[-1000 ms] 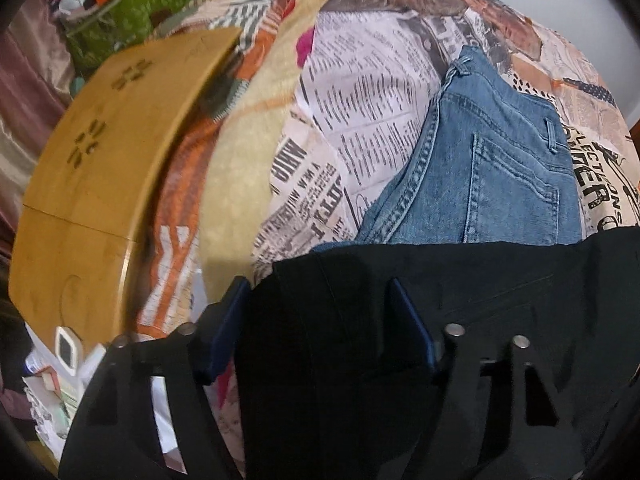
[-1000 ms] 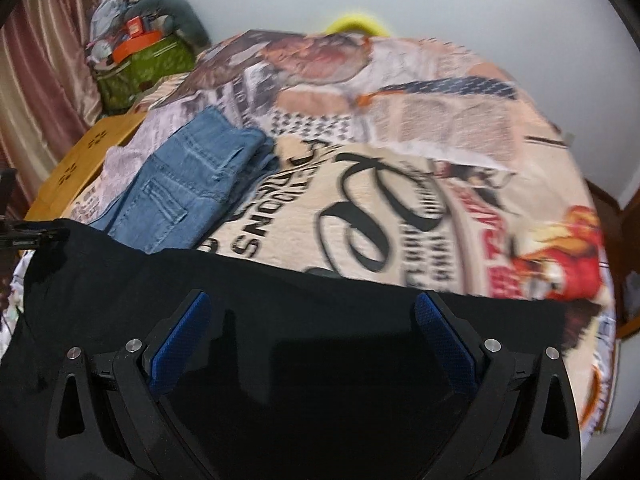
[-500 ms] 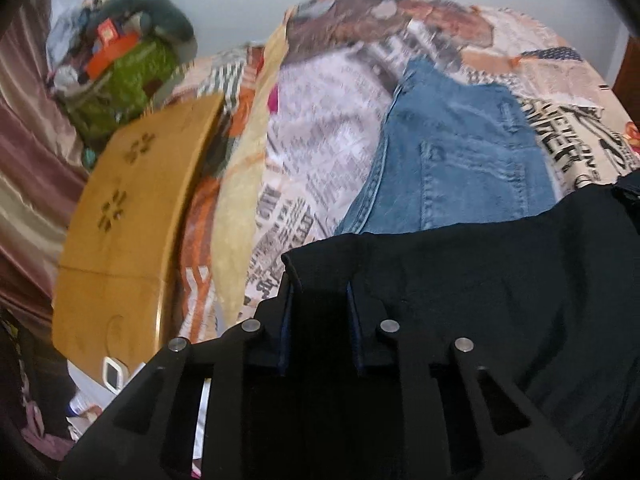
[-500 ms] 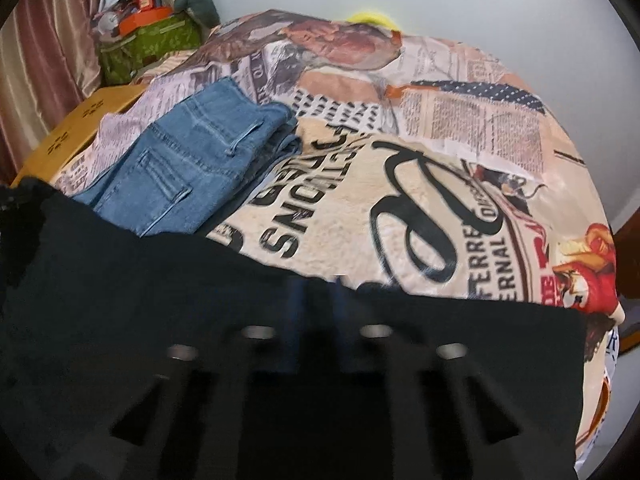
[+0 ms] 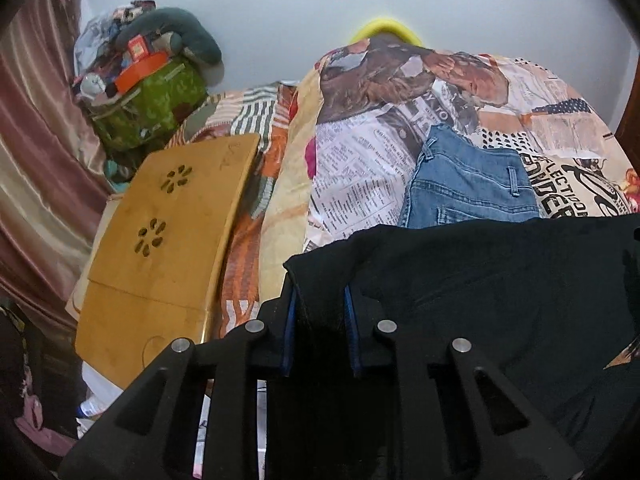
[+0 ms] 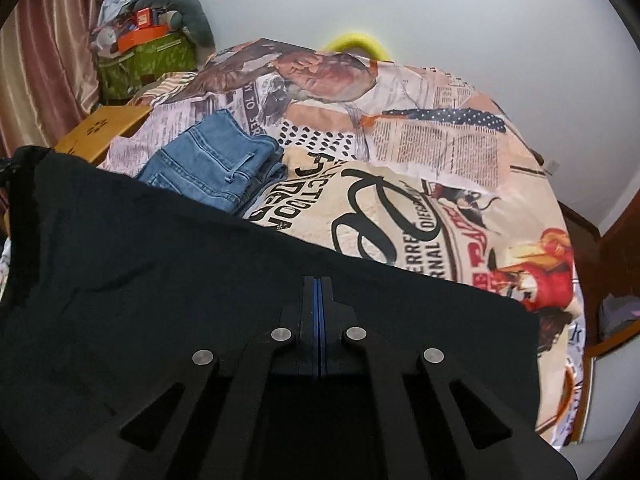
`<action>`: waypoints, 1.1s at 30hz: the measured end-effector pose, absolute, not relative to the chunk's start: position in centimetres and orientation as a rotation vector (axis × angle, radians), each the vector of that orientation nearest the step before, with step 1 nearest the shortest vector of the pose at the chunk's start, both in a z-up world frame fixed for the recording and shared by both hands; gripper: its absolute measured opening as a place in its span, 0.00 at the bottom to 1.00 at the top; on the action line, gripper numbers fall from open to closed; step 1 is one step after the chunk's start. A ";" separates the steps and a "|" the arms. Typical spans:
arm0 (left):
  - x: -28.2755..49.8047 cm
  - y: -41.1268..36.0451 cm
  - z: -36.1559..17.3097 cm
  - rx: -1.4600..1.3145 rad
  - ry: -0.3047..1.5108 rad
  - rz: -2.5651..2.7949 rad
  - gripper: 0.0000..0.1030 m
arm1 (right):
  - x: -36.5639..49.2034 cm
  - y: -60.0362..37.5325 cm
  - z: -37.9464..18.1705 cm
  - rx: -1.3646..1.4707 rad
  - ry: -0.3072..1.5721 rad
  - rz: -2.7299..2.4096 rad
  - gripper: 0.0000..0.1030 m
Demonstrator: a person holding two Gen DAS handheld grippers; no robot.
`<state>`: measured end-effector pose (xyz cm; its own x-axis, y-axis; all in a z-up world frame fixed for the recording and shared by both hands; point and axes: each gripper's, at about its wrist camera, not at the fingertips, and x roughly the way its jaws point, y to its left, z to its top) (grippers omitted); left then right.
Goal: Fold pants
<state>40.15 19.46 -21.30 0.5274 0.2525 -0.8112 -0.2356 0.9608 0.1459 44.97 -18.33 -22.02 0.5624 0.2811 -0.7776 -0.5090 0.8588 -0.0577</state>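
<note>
Black pants (image 5: 500, 280) lie across the near part of the bed and also fill the lower left of the right wrist view (image 6: 160, 272). My left gripper (image 5: 319, 304) is shut on a thick bunched corner of the black pants at their left edge. My right gripper (image 6: 318, 296) is shut on the far edge of the black pants, its blue pads pressed together. The cloth hangs lifted between both grippers.
Folded blue jeans (image 5: 468, 184) lie on the newspaper-print bedspread (image 6: 420, 184) beyond the black pants. A wooden lap table (image 5: 168, 232) sits at the bed's left. A green bag with clutter (image 5: 148, 100) stands in the far left corner. A curtain (image 5: 36, 160) hangs at the left.
Both grippers were open around the pants' edge a second ago and have closed on it. Both have since tilted up, lifting the cloth, with more wall in view.
</note>
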 end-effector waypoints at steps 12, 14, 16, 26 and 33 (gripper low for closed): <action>42.9 19.3 -26.1 0.065 1.024 0.301 0.20 | 49.4 -19.1 -25.1 -0.349 0.929 0.404 0.52; 43.3 19.6 -27.0 0.056 1.034 0.305 0.20 | 49.9 -19.1 -26.3 -0.354 0.943 0.422 0.55; 43.6 19.7 -27.8 0.048 1.041 0.309 0.20 | 49.7 -19.1 -26.6 -0.348 0.933 0.426 0.51; 42.5 19.4 -25.7 0.029 1.004 0.288 0.20 | 48.1 -18.4 -26.6 -0.326 0.920 0.412 0.04; 38.8 18.8 -20.7 0.004 0.928 0.239 0.20 | 45.0 -19.6 -23.0 -0.281 0.870 0.411 0.03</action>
